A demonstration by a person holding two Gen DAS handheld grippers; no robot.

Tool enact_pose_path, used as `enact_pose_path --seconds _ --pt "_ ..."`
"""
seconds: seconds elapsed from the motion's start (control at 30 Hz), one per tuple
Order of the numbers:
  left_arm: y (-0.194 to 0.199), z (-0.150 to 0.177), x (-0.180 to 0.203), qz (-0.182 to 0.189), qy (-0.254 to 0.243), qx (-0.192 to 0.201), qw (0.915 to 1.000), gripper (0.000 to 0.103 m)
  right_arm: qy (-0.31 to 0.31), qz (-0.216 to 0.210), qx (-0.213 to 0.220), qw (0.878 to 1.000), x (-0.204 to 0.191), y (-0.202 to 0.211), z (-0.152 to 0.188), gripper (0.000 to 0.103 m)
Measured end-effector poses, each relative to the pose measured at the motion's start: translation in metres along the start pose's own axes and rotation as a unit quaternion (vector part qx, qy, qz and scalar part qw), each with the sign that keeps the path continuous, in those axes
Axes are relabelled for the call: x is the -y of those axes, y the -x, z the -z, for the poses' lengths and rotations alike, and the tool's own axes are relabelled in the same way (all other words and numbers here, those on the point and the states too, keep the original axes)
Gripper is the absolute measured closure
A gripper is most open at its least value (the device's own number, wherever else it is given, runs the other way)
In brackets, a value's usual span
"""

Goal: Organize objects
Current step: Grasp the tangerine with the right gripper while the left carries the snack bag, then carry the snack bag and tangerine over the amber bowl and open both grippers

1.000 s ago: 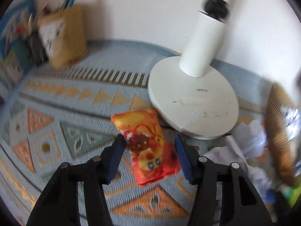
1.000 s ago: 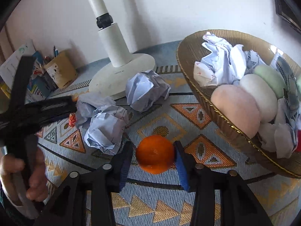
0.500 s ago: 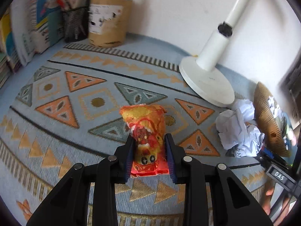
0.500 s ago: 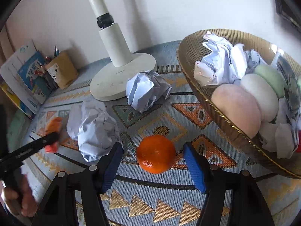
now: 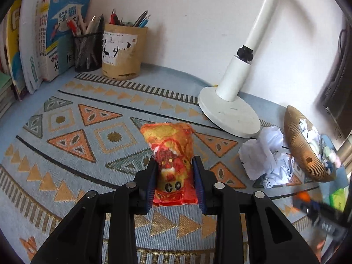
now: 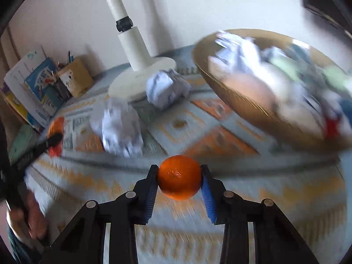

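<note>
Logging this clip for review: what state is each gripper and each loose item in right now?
left gripper: shut on the snack packet
snack packet: pinched, standing upright between the pads
right gripper: shut on the orange
orange: gripped on both sides
basket: holding crumpled paper and other items, blurred
paper balls: crumpled, loose on the patterned cloth
</note>
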State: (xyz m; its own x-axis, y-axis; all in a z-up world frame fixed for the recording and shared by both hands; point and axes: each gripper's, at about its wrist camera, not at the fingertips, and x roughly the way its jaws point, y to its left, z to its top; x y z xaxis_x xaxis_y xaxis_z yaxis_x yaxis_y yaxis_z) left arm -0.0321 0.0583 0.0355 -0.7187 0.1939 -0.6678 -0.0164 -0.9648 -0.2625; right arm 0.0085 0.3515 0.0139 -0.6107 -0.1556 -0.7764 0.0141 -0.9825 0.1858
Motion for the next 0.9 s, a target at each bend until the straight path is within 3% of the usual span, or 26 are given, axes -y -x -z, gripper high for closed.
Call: enact_pose_path --seconds 0.13,0.27,0.4,0.57,0.63,0.73,0.9 --pt "-0.003 0.000 0.005 -0.012 -0.020 0.008 0.9997 0.075 0.011 0.011 0.018 1.000 0.009 0.031 0.016 0.067" --pt "0.004 0.004 0.035 -0.028 -0.071 0.021 0.9968 0.075 -0.006 0.007 0.059 0.998 0.034 0.080 0.007 0.067" --pt "0.024 -0.008 0.085 0.028 -0.097 0.035 0.9943 0.075 -0.013 0.044 0.122 0.992 0.065 0.134 -0.023 0.067" --pt "0.035 -0.045 0.180 0.116 -0.134 0.044 0.9833 0.075 -0.058 0.072 0.196 0.976 0.103 0.179 -0.073 0.067" --pt "0.030 -0.056 0.217 0.139 -0.155 0.046 0.9771 0.075 -0.076 0.084 0.215 0.970 0.116 0.182 -0.091 0.066" --pt "0.009 -0.063 0.260 0.149 -0.171 0.030 0.9735 0.075 -0.124 0.085 0.209 0.966 0.142 0.168 -0.118 0.066" --pt "-0.016 -0.069 0.289 0.161 -0.181 0.026 0.9699 0.072 -0.177 0.087 0.182 0.963 0.165 0.133 -0.147 0.066"
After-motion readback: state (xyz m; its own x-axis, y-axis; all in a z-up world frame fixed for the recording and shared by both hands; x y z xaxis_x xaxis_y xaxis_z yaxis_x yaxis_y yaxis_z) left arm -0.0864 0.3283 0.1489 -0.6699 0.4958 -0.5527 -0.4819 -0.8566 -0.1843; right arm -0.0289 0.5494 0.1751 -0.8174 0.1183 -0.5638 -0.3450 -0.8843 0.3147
